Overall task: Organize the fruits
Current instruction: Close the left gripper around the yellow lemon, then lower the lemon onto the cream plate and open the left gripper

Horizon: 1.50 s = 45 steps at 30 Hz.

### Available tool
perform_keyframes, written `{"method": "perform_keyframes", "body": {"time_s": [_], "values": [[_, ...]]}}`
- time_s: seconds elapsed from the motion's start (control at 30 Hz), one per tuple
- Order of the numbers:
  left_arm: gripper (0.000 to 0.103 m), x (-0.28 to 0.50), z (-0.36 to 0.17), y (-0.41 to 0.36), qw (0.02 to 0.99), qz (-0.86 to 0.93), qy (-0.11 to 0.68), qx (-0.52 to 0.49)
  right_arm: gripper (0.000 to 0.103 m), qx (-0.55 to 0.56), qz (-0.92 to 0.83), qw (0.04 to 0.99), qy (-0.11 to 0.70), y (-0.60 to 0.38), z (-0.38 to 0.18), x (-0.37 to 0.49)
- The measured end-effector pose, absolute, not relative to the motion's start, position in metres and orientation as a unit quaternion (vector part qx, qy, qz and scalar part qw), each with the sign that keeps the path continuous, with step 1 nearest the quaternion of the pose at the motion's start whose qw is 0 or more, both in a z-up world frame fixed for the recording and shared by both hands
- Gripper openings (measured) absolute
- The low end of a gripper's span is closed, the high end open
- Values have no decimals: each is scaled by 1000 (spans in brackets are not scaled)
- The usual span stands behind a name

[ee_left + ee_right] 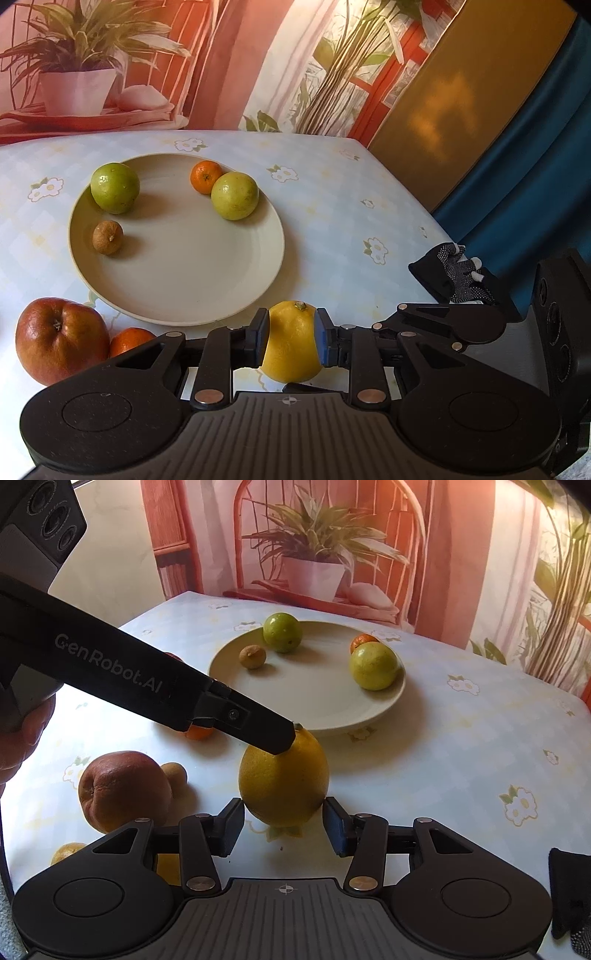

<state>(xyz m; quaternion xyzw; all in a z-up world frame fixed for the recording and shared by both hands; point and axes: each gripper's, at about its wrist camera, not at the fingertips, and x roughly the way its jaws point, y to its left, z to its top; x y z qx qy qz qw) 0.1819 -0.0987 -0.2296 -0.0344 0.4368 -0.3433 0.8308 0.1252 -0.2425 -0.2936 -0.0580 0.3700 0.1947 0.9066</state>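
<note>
**Lemon in my left tongs, right tongs released**

Ahead of both tongs I see a wall mural of potted plants (317, 550) in pink and orange, and under them a table (332, 206) covered with a pale blue cloth printed with white flowers. Beyond my left tongs sits a round cream plate (177, 280). On it lie two round green fruits, one at the far left rim (115, 187) and one at the far right (235, 195), with a small orange mandarin (205, 178) touching the right one from behind, and a small brown shrivelled fruit (107, 237) on the left side.

Left of my left tongs, off the plate, a big red-brown apple (59, 339) rests on the cloth with a second orange mandarin (130, 340) just beside it.

My left gripper (291, 341) is clenched on the large yellow lemon (291, 343), its pads pressing both sides. My right gripper (283, 823) is released: its fingers stand either side of the lemon's near end, clear of the skin. The lemon lies near the plate's closest rim, not on it.
</note>
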Motion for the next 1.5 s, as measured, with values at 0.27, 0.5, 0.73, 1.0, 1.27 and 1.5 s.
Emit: {"method": "perform_keyframes", "body": {"time_s": [0.27, 0.5, 0.73, 1.0, 1.27, 1.5], "values": [[39, 188, -240, -97, 814, -357, 455, -55, 42, -48, 198, 908, 366, -247, -295, 126], [40, 192, -241, -100, 812, -356, 458, -55, 43, -36, 196, 907, 371, -248, -292, 131], [40, 192, -224, -102, 823, -363, 432, -62, 42, -44, 191, 917, 347, -254, -271, 133], [40, 218, -208, -111, 836, -352, 416, -66, 42, -61, 187, 919, 343, -257, -253, 171], [40, 253, -218, -111, 828, -338, 437, -91, 42, -67, 180, 912, 362, -254, -255, 211], [39, 271, -235, -112, 819, -326, 459, -109, 42, -68, 168, 905, 385, -250, -266, 229]]}}
